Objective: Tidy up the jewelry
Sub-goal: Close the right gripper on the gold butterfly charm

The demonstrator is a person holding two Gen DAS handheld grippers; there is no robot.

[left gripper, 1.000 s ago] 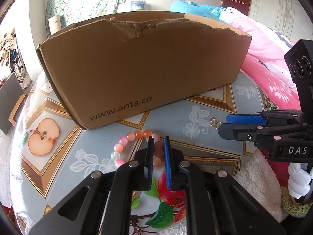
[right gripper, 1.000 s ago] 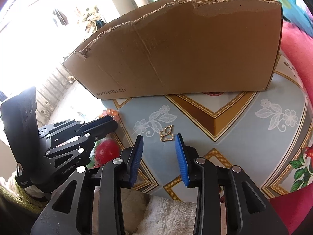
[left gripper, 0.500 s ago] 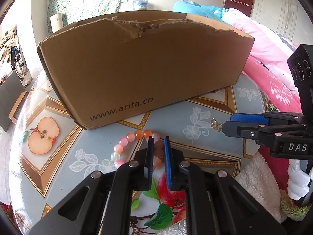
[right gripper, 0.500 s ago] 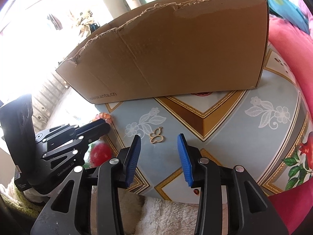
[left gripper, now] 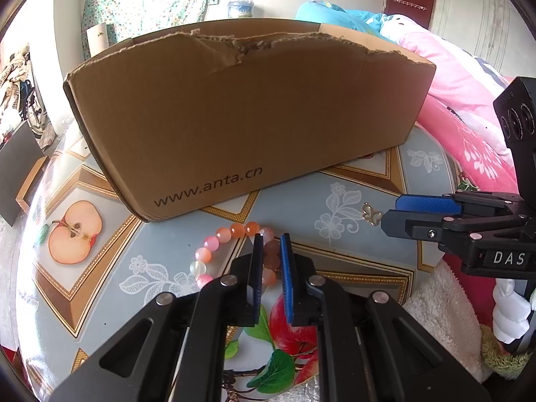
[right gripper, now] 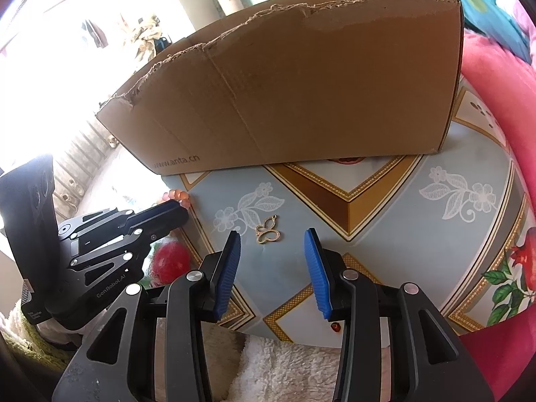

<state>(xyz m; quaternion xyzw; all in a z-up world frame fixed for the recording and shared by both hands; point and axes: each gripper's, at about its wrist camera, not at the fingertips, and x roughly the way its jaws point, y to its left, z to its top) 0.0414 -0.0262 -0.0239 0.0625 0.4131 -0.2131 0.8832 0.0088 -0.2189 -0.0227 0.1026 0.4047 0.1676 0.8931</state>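
The task looks barely begun — the left gripper (left gripper: 270, 261) is clamped on the bead bracelet (left gripper: 231, 251) on the table (right gripper: 385, 244), while the right gripper (right gripper: 273, 261), its jaws just opened wider with nothing between them, waits before the gold butterfly pendant (right gripper: 268, 232) lying near the cardboard box (right gripper: 301, 93).

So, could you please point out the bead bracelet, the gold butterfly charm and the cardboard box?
bead bracelet (left gripper: 223, 234): left wrist view, on a pink bead.
gold butterfly charm (right gripper: 268, 232): right wrist view, on its wings.
cardboard box (left gripper: 248, 120): left wrist view, on its front wall.
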